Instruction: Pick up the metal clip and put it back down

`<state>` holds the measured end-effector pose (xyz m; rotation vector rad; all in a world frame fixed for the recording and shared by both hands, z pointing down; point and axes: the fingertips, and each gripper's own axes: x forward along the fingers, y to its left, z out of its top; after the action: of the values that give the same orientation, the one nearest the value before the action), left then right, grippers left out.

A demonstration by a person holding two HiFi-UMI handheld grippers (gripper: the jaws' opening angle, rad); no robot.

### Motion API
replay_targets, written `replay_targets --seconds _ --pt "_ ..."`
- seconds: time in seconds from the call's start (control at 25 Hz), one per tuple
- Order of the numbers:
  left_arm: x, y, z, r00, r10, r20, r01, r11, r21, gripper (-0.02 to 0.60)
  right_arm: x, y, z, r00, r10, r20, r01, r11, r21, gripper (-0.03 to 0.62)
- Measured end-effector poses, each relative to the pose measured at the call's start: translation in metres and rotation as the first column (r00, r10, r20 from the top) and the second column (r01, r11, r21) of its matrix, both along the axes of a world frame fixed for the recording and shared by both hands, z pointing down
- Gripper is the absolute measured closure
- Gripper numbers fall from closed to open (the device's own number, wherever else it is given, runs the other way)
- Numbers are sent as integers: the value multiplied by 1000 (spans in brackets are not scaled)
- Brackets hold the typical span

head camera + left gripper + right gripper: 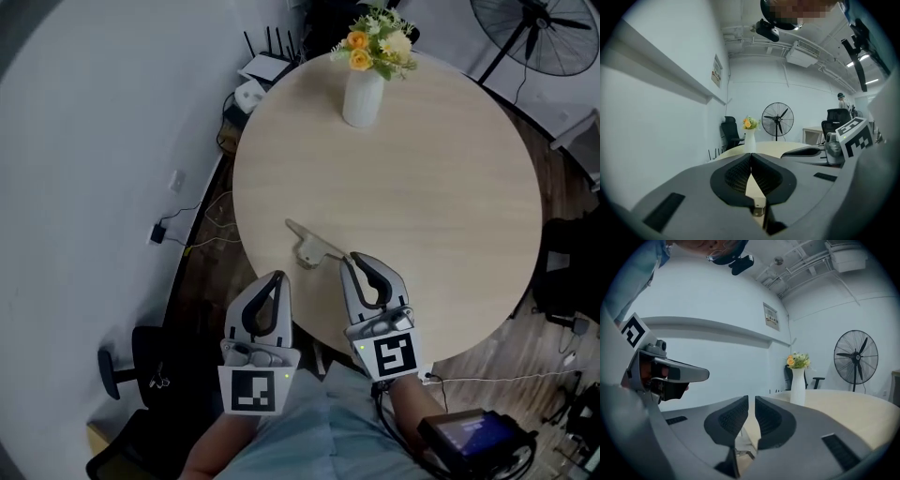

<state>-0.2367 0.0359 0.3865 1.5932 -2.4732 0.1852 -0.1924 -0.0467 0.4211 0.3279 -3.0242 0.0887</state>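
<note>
Holding a gripper in each hand at the bottom of the head view, I have nothing in either. My left gripper (278, 276) sits at the lower-left edge of the round table (450, 187), jaws pressed together. My right gripper (350, 257) reaches over the tabletop, jaws all but closed. The metal clip (309, 248) lies flat at lower centre, just left of my right gripper's tips. A vase of flowers (364, 89) stands at the top.

clip (309, 247) on table (441, 197), vase (363, 96) behind
</note>
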Motion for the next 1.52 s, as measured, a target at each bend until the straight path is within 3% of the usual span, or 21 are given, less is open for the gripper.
replay_targets --seconds 0.16,0.24,0.32,0.4,0.8,1.04,1.36,1.52 --pt "-27 -7 38 997 -8 -73 4 999 -49 561 -29 3 39 998 -51 -49 49 998 -42 539" --pt "-38 -7 61 992 -24 -124 14 996 -86 561 -38 10 64 989 -95 -118 89 995 -54 484" --pt "-46 -6 86 984 -43 -174 22 992 -123 561 -39 21 101 948 -168 -270 169 985 -21 431" --pt "-54 -6 114 976 -57 -210 25 988 -154 561 -42 29 135 906 -205 -370 224 975 10 422" --pt "-84 2 200 939 -127 -321 51 970 -236 561 -67 31 213 856 -196 -478 259 963 70 421" --pt "-90 4 198 939 -127 -319 51 970 -236 561 -69 29 217 841 -176 -512 258 962 92 465" --pt "-91 -6 153 960 -70 -273 23 985 -172 561 -76 5 184 867 -71 -494 156 979 133 541" --pt "-88 -17 113 976 -18 -218 -8 993 -115 561 -77 -12 147 893 -29 -450 95 988 124 545"
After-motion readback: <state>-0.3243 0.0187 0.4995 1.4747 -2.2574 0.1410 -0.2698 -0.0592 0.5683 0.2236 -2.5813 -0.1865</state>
